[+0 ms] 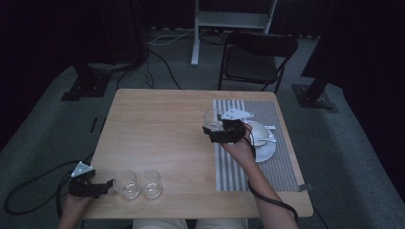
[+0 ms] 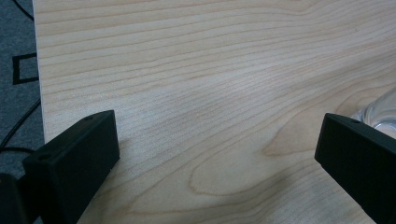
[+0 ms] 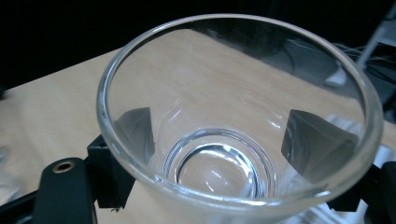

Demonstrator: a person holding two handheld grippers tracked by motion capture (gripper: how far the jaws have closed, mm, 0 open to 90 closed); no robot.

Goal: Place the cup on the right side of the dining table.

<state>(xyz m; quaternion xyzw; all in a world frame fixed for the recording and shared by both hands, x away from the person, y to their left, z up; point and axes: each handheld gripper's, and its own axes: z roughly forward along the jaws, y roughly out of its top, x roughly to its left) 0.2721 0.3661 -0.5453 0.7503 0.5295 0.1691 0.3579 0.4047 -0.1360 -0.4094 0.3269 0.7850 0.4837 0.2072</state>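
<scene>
Right gripper (image 1: 213, 129) sits at the near-left edge of the striped mat (image 1: 282, 162), its jaws closed against the sides of a clear glass (image 1: 211, 117). In the right gripper view that glass (image 3: 238, 126) stands upright and empty between the two black jaws, which press its wall from either side and show darkly through it. The person's right hand (image 1: 241, 145) holds the gripper from behind, with the forearm running toward the table's near edge. Just right of this gripper, on the mat, lies a white saucer (image 1: 267, 151) with a white cup (image 1: 258, 132) on it and a spoon (image 1: 270, 140) across it.

Well apart from the mat, at the near-left corner of the table (image 1: 157, 129), the left gripper (image 1: 111, 185) rests with its jaws spread wide and nothing between them. In the left gripper view, bare wood (image 2: 210, 93) lies between the jaws, and a bit of glass (image 2: 380, 112) shows beside the right-hand one. Two more empty glasses stand side by side near the table's near edge: the left glass (image 1: 126, 184) just beside the left gripper's jaw tips, the right glass (image 1: 151, 183) touching or nearly touching it. A black chair (image 1: 255, 59) stands beyond the table's far edge.
</scene>
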